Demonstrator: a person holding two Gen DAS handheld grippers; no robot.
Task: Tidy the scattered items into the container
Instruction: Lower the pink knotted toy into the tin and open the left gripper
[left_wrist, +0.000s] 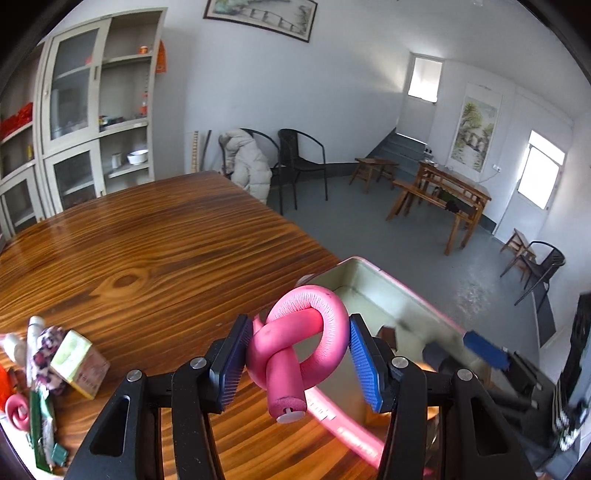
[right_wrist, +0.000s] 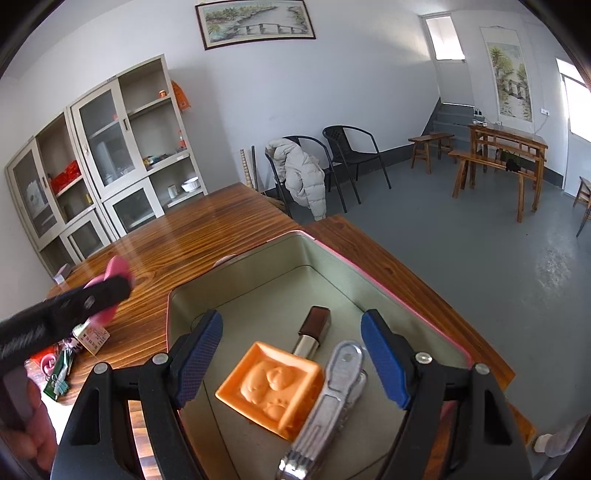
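My left gripper (left_wrist: 298, 328) is shut on a pink foam curler tied in a knot (left_wrist: 291, 354), held above the wooden table (left_wrist: 147, 240) at the left edge of the open pink-rimmed tin (left_wrist: 391, 295). The right wrist view shows that gripper blurred at left (right_wrist: 107, 291), with the pink curler (right_wrist: 116, 267) in it. My right gripper (right_wrist: 291, 321) hangs open over the tin (right_wrist: 258, 266), pads touching nothing. Inside lie an orange square mould (right_wrist: 273, 387), a brown lipstick (right_wrist: 314, 328) and a silver metal clip (right_wrist: 328, 402).
A pile of scattered items sits at the table's left: a small green-and-white box (left_wrist: 79, 363), a floral cloth (left_wrist: 46, 350), white tubes (left_wrist: 33, 332), a pink clip (left_wrist: 16, 410). The table's edge runs just beyond the tin. Black chairs (right_wrist: 351, 155) stand on the floor behind.
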